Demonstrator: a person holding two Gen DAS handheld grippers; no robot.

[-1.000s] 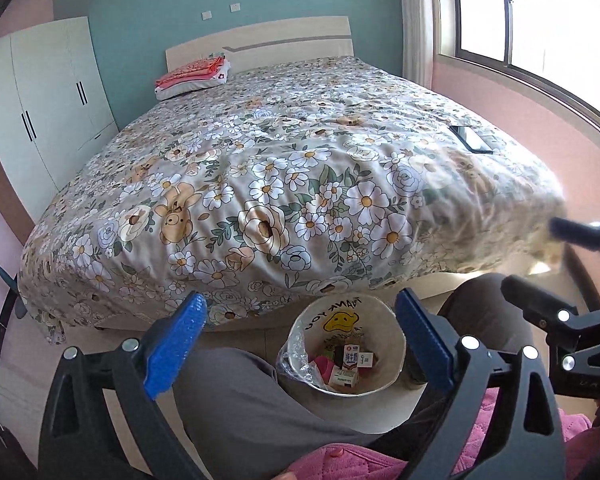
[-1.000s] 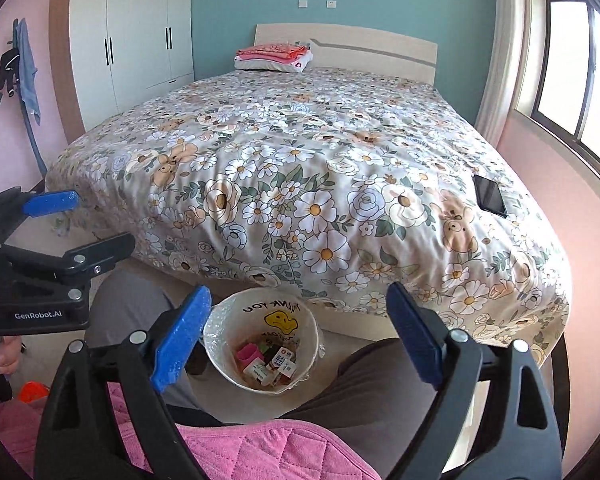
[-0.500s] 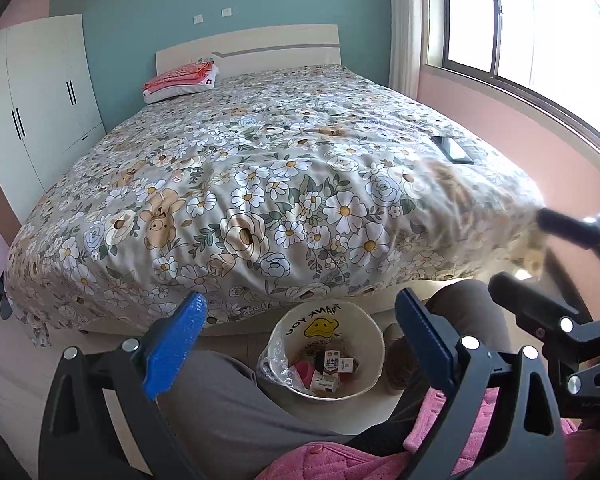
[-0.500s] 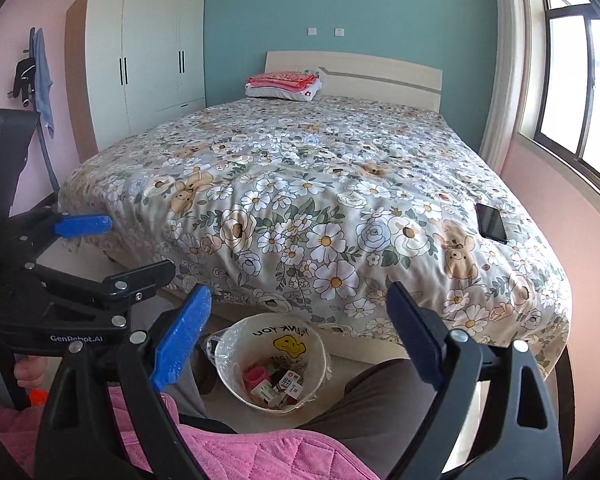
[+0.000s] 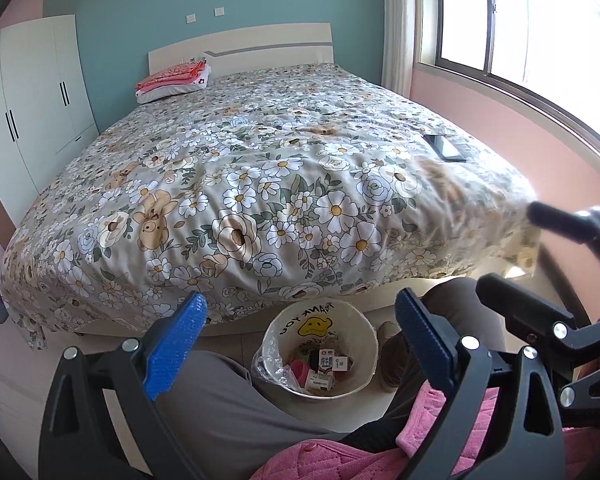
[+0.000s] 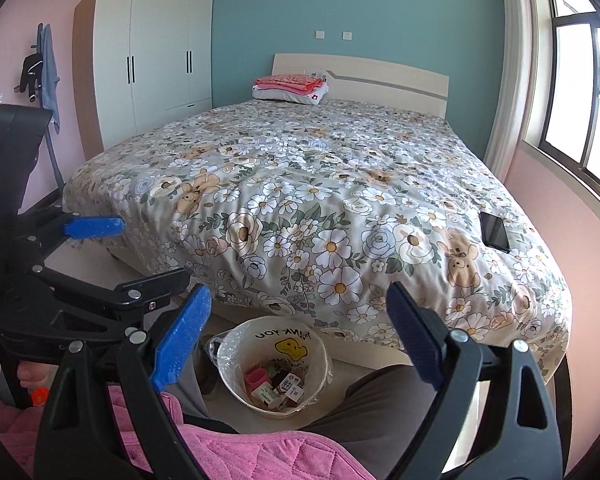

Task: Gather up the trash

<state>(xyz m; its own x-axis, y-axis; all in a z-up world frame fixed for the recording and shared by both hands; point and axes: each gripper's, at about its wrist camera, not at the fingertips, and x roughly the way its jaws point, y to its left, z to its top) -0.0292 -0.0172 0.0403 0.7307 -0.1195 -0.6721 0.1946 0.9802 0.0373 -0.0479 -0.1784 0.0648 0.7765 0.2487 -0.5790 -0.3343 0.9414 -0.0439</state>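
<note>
Both grippers, left gripper (image 5: pixel 300 338) and right gripper (image 6: pixel 298 332), gape wide and empty above the trash bin (image 5: pixel 366 322), which sits on the floor between the person's legs, cartons (image 5: pixel 326 360) inside. Risk: the phone (image 6: pixel 494 230) near the bed's edge gets grabbed as trash, or knocked off.

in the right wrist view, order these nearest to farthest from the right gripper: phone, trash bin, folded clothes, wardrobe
1. trash bin: on the floor just below the open jaws of the right gripper.
2. phone: on the bed's near right corner.
3. folded clothes and wardrobe: both at the room's far end, too close to call; clothes by the headboard, wardrobe far left.
</note>
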